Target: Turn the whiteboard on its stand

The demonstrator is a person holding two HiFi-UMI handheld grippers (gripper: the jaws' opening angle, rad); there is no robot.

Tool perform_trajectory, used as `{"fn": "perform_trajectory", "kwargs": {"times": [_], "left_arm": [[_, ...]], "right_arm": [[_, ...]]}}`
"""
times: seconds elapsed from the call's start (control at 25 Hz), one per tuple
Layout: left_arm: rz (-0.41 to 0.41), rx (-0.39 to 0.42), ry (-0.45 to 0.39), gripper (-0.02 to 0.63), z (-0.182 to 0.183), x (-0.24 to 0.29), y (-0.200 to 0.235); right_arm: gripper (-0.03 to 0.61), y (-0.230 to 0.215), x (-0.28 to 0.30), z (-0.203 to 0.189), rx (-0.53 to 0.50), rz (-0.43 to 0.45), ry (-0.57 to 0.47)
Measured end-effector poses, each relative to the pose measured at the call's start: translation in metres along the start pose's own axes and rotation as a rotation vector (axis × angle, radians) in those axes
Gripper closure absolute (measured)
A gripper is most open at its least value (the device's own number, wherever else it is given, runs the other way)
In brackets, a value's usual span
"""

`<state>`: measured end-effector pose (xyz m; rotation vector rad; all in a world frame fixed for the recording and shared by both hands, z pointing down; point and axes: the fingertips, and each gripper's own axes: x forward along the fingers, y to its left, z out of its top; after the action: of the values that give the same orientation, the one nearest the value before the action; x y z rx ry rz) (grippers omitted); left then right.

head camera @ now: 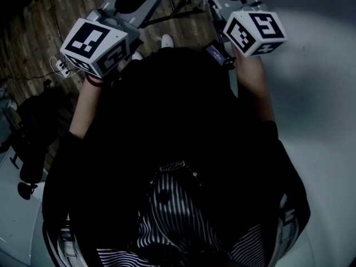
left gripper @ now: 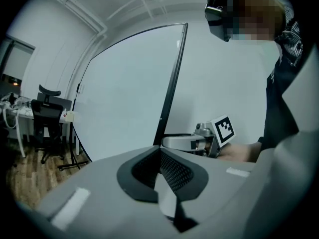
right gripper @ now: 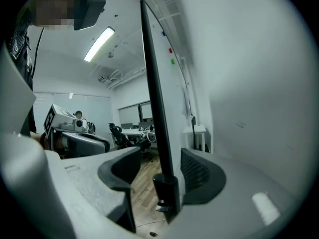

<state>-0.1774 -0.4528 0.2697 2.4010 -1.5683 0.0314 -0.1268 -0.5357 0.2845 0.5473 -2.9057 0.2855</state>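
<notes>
Noted whiteboard [left gripper: 124, 93] upright, frame edge [right gripper: 154, 108] run between both jaw pairs. Pinching it with left hand-held gripper [left gripper: 160, 158]; right hand-held gripper [right gripper: 162, 176] spread, unclamped. Advise closing right squarely on frame, then swinging slowly, both level.

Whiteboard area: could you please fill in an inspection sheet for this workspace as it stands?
Surface: wood floor.
Job's things: whiteboard standing, seen edge-on in the right gripper view; stand legs on the floor.
Clutter: red magnet and green magnet on the board.
Grippers: left gripper shut on the whiteboard's black edge; right gripper open, the edge between its pads, not clamped.
Cables: power strip with its cable on the floor.
Surroundings: office chair, desk, ceiling light.
</notes>
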Motion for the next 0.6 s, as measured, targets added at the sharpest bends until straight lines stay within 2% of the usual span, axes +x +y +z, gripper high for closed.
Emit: {"fn": "perform_trajectory", "kwargs": {"times": [0.16, 0.28, 0.48, 0.6], "left_arm": [[0.051, -0.018, -0.031, 0.612, 0.008, -0.007, 0.01], [0.078, -0.02, -0.029, 0.612, 0.009, -0.014, 0.026], [0.178, -0.065, -0.024, 0.612, -0.006, -0.033, 0.044], [0.196, -0.064, -0.021, 0.612, -0.011, -0.035, 0.047]], "right_arm": [[0.339, 0.003, 0.02, 0.01, -0.042, 0.052, 0.009], [0.339, -0.006, 0.038, 0.018, -0.081, 0.02, 0.011], [0.339, -0.018, 0.051, 0.018, -0.08, -0.037, -0.008], [0.374, -0.024, 0.057, 0.013, -0.087, -0.051, 0.01]]}}
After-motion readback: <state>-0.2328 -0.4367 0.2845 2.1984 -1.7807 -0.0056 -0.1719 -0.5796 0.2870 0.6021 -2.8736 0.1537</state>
